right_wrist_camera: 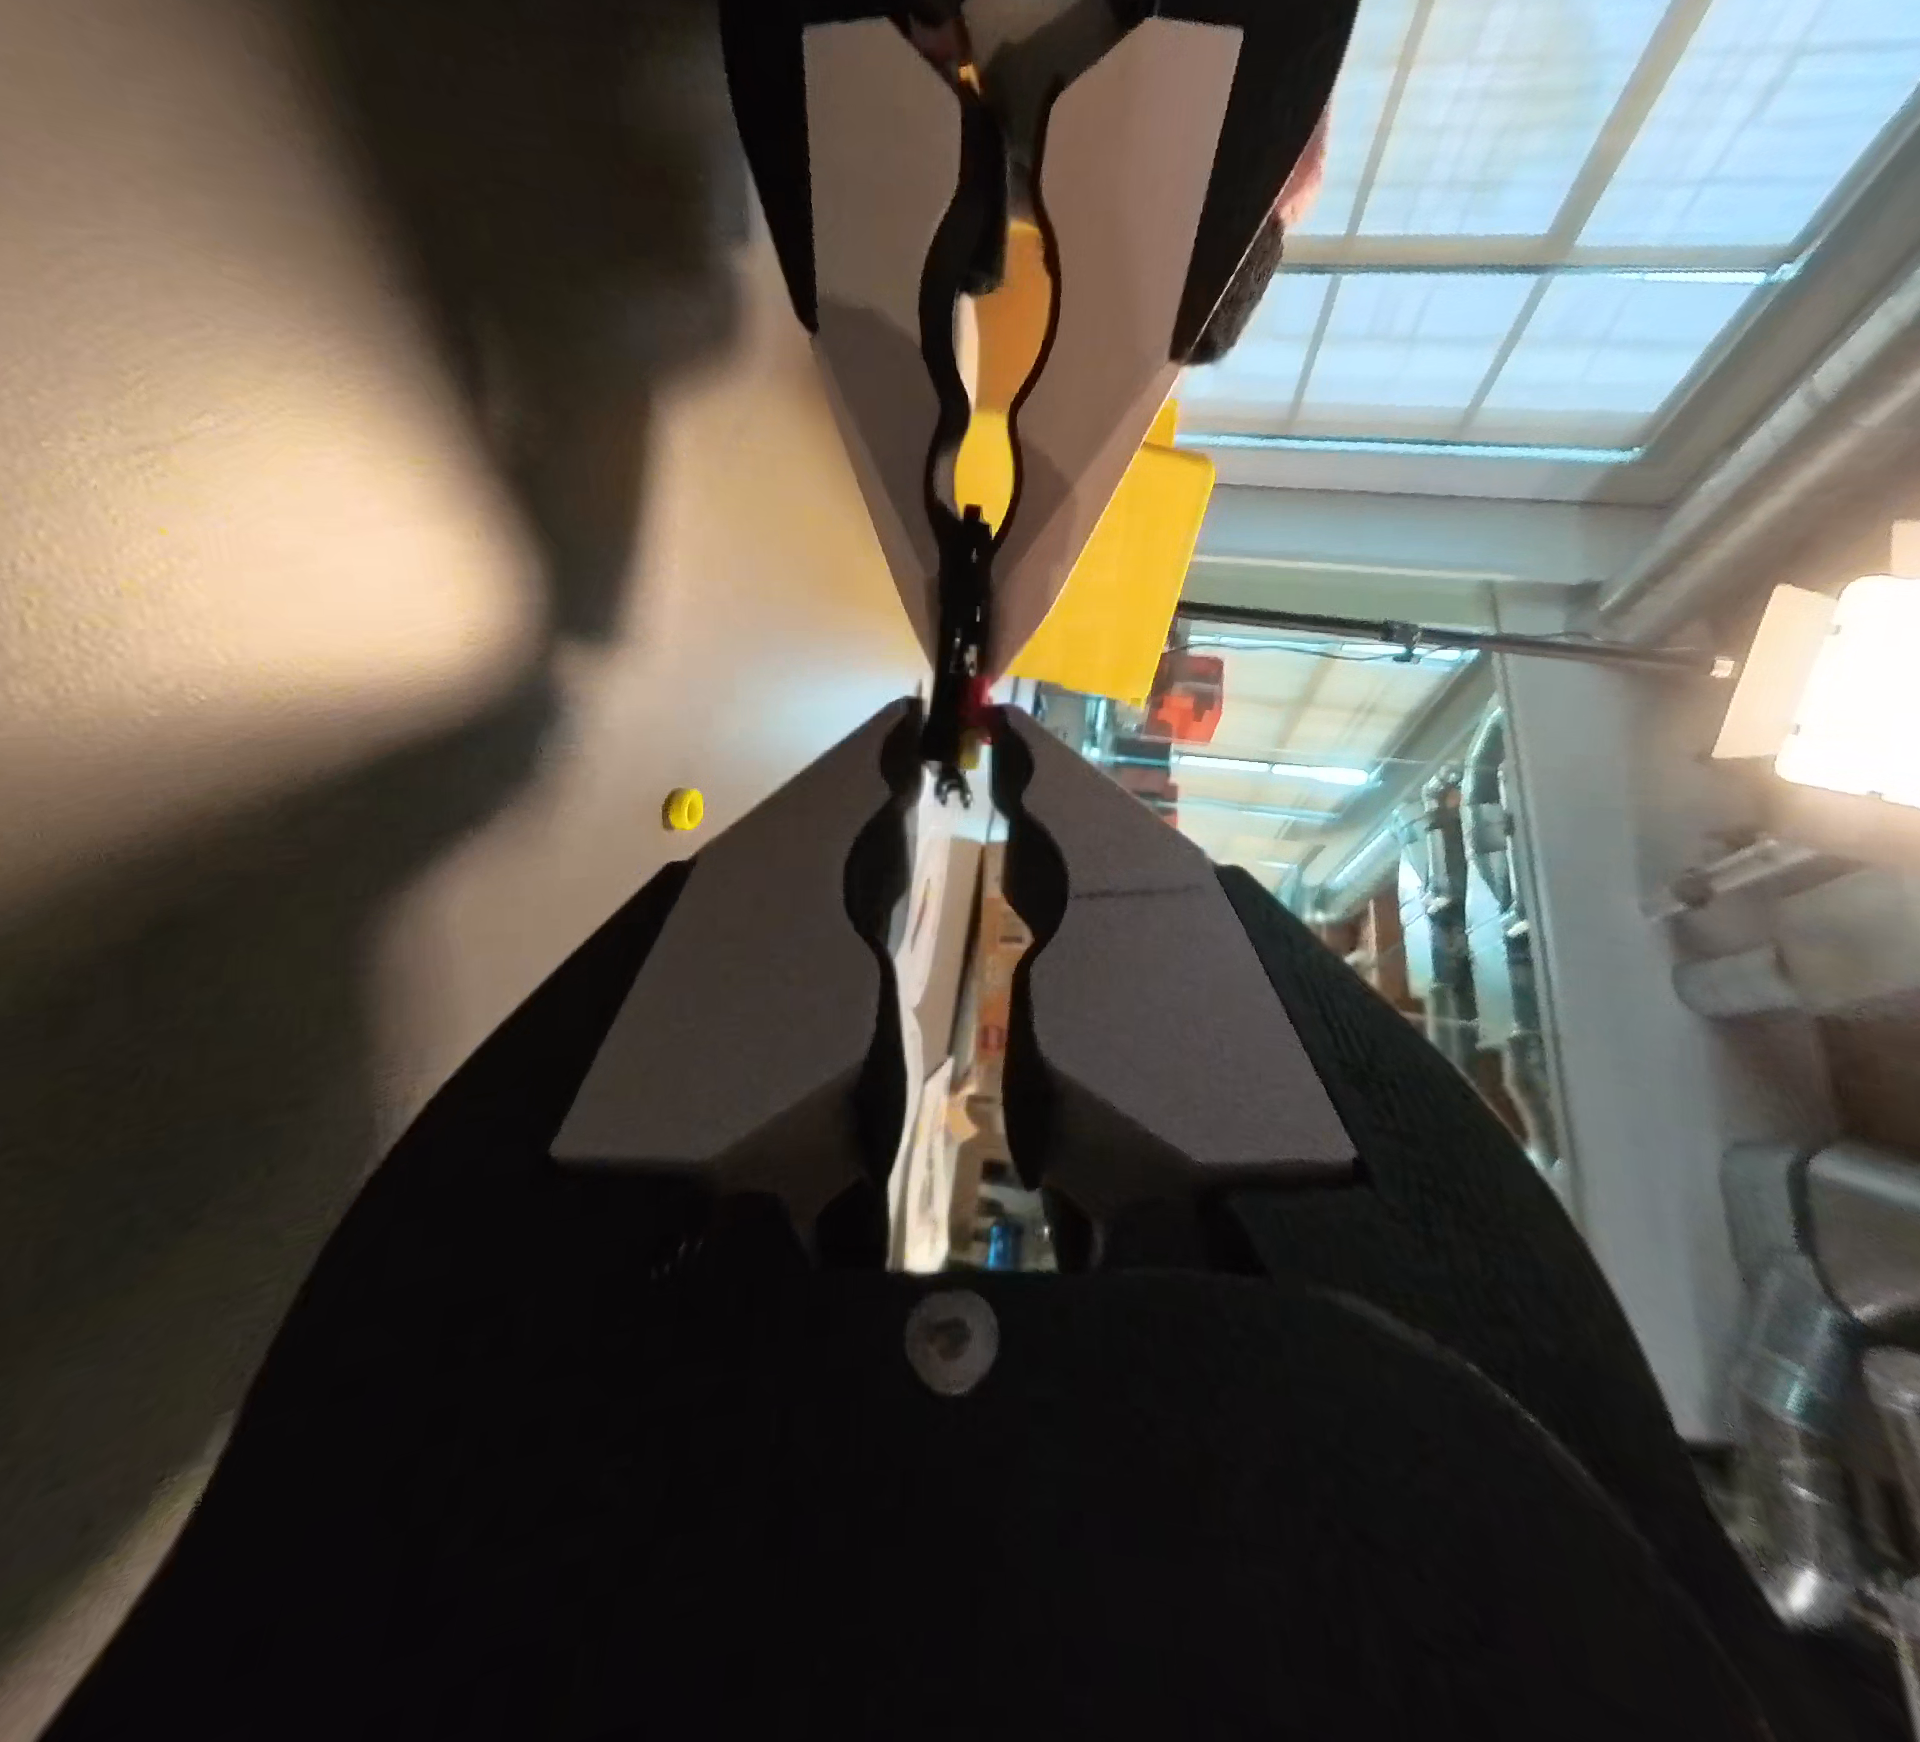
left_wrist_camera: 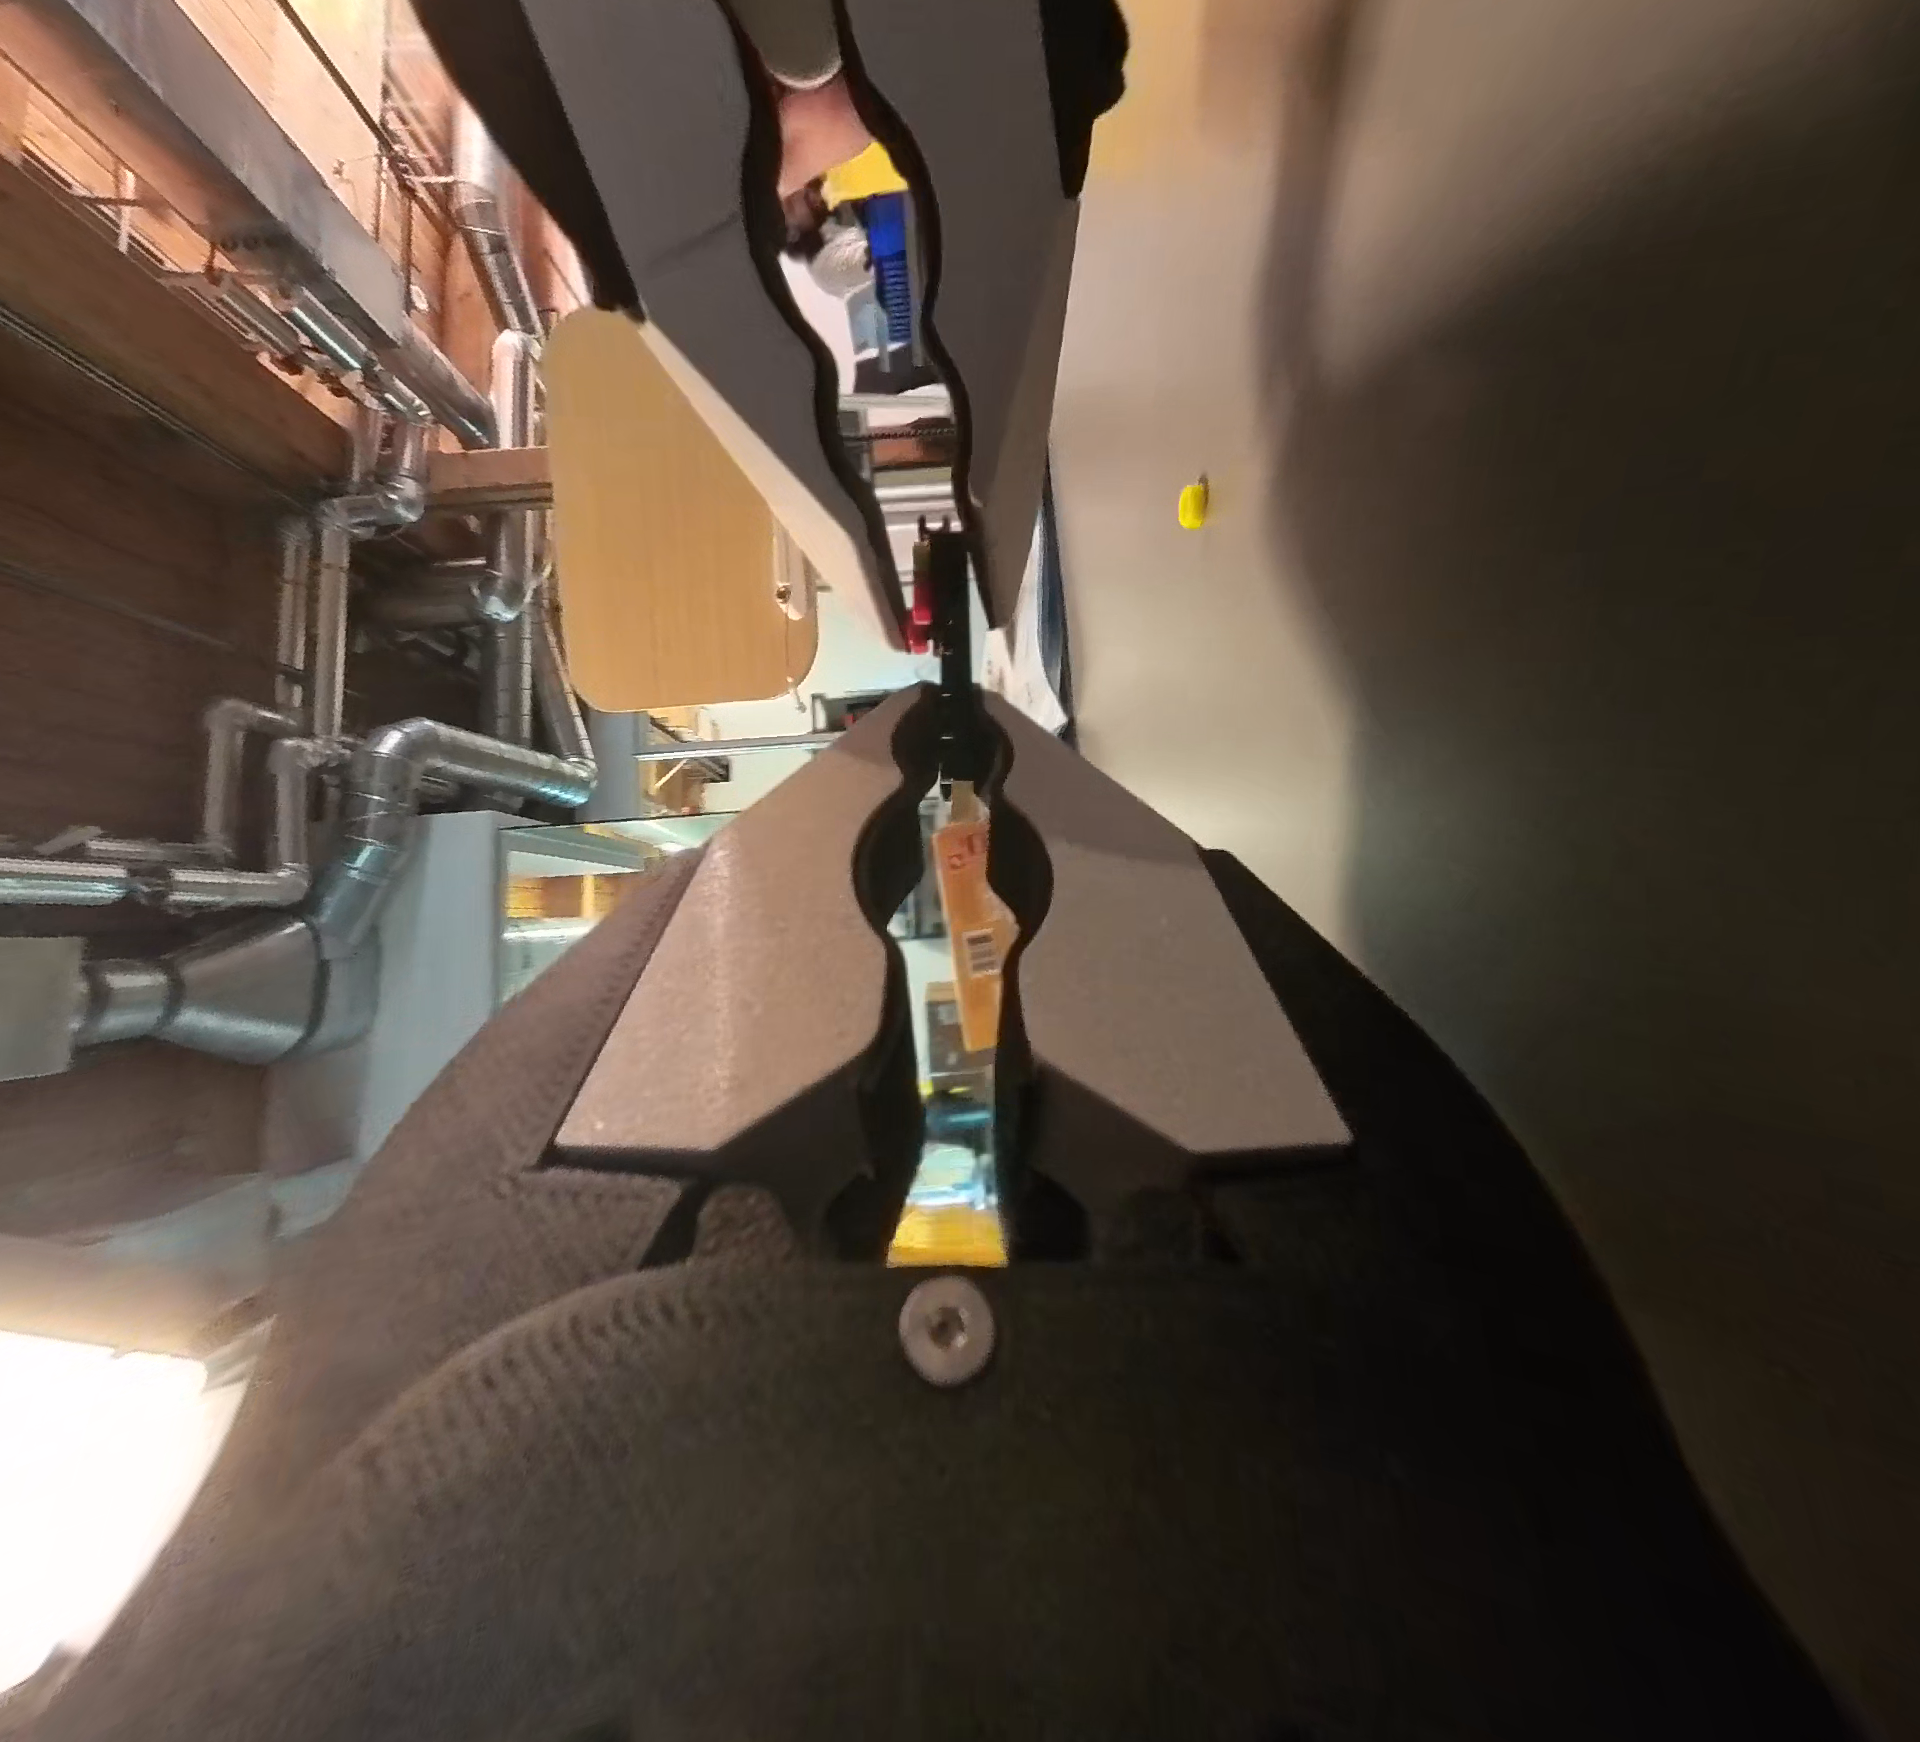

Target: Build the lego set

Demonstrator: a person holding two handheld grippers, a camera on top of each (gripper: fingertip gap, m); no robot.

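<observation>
A thin black lego assembly (left_wrist_camera: 951,664) with a small red piece (left_wrist_camera: 918,596) on it hangs in the air between the two grippers, which face each other tip to tip. My left gripper (left_wrist_camera: 951,742) is shut on one end. My right gripper (left_wrist_camera: 940,622) comes in from the top of the left wrist view and is shut on the other end. In the right wrist view my right gripper (right_wrist_camera: 956,742) pinches the assembly (right_wrist_camera: 948,716) and the left gripper (right_wrist_camera: 961,638) grips it from above. A small round yellow piece (left_wrist_camera: 1192,505) lies loose on the table, also in the right wrist view (right_wrist_camera: 683,809).
Both views are rolled sideways. The grey table (left_wrist_camera: 1455,549) fills the right of the left wrist view and the left of the right wrist view (right_wrist_camera: 260,549). A yellow bin (right_wrist_camera: 1112,570) stands behind the grippers. Shelves and pipes lie beyond. Left and right tips are no more than a few centimetres apart.
</observation>
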